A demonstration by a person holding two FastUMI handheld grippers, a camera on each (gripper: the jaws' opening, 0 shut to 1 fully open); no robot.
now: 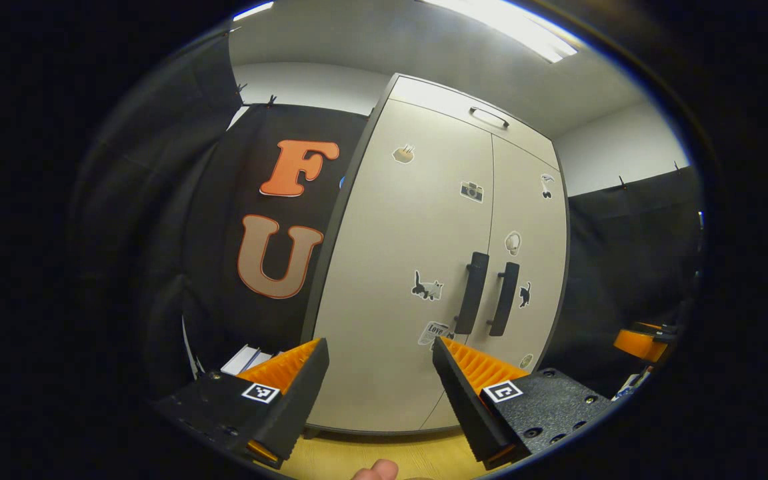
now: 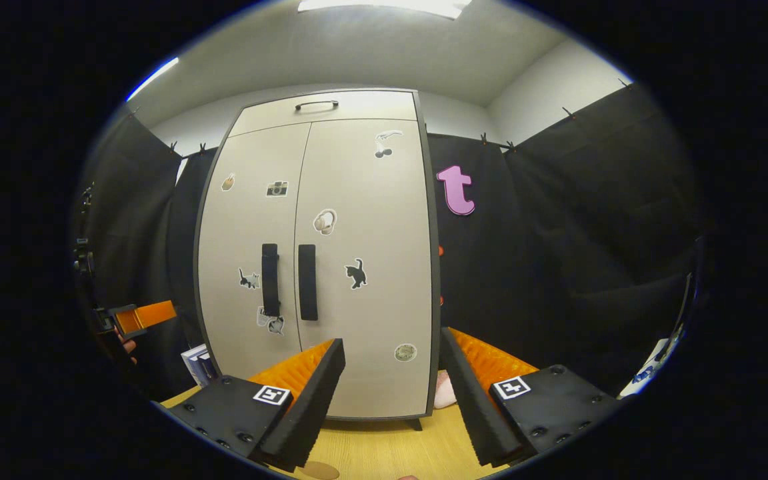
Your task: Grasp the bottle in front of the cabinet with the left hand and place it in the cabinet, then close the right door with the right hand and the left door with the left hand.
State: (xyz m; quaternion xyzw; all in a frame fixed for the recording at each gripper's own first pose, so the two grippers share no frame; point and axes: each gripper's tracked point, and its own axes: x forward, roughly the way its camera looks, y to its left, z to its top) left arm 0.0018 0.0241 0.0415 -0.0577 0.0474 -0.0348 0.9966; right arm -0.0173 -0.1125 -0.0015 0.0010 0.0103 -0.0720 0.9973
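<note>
While both doors stand shut on the cabinet [image 2: 317, 267], its paired handles [image 2: 289, 281] side by side; left tool [image 1: 380, 373] spread wide, holding nothing, before the left door [image 1: 397, 267]; right tool [image 2: 391, 373] likewise agape and empty above the desk [image 2: 384, 453]; bottle's whereabouts impossible to tell.

Around my work I note a pale wooden floor [image 2: 384, 447], black cloth wall [image 2: 557, 253], grey ceiling [image 2: 357, 53] with lit strip lamp [image 1: 524, 33], some book-like items [image 1: 245, 360] low at left, and something pale pink [image 2: 445, 392] at floor level.
</note>
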